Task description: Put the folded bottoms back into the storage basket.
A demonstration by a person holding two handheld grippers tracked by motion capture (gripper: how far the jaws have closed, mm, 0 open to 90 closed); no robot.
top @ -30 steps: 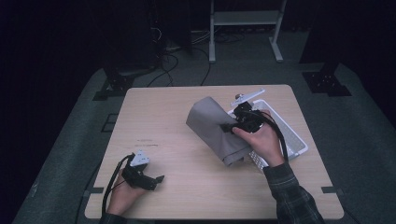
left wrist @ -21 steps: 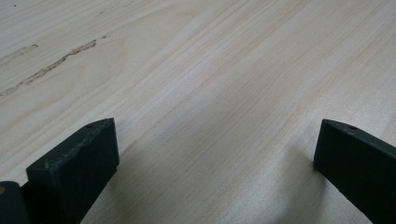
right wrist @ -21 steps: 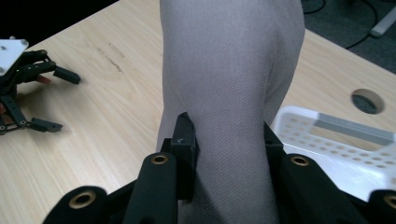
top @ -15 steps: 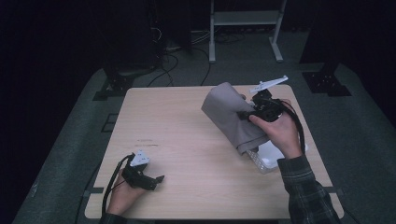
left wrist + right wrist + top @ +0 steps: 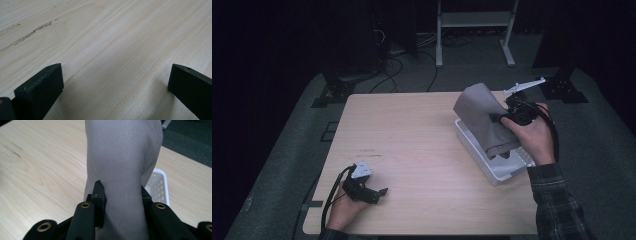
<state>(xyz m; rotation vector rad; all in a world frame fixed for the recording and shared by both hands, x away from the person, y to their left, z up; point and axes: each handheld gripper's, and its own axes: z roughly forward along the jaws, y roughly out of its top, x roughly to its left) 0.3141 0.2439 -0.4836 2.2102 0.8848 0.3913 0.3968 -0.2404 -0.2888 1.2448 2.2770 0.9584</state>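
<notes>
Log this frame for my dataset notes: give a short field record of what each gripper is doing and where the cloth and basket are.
right gripper: shut on the grey cloth, holding it above the basket
white basket: on the table's right side, the cloth's lower end hanging into it
left gripper: open, holding nothing, low over the wooden table near its front left

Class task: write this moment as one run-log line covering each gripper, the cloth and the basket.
left gripper: open, on table | right gripper: shut on grey cloth | cloth: hanging over white basket
</notes>
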